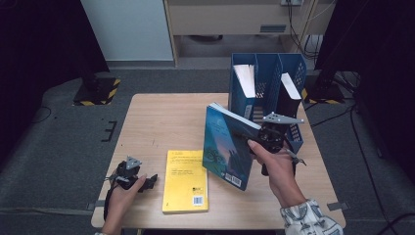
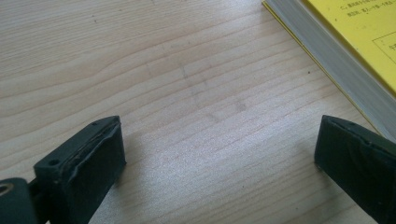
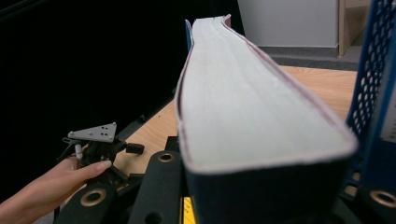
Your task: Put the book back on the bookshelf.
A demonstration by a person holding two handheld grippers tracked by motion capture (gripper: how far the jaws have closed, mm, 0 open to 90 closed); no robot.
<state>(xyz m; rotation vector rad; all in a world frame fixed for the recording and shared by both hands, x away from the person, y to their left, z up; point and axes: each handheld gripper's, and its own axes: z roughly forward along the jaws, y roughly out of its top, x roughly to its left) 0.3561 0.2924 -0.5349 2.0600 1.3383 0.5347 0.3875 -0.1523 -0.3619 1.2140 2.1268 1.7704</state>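
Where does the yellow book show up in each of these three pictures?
High view: yellow book lies flat on the table, lower middle, between the two hands.
Left gripper view: its corner is at the top right, page edges showing.
Right gripper view: a yellow sliver at the bottom, under the held blue book.
Shared landmark: the wooden table.
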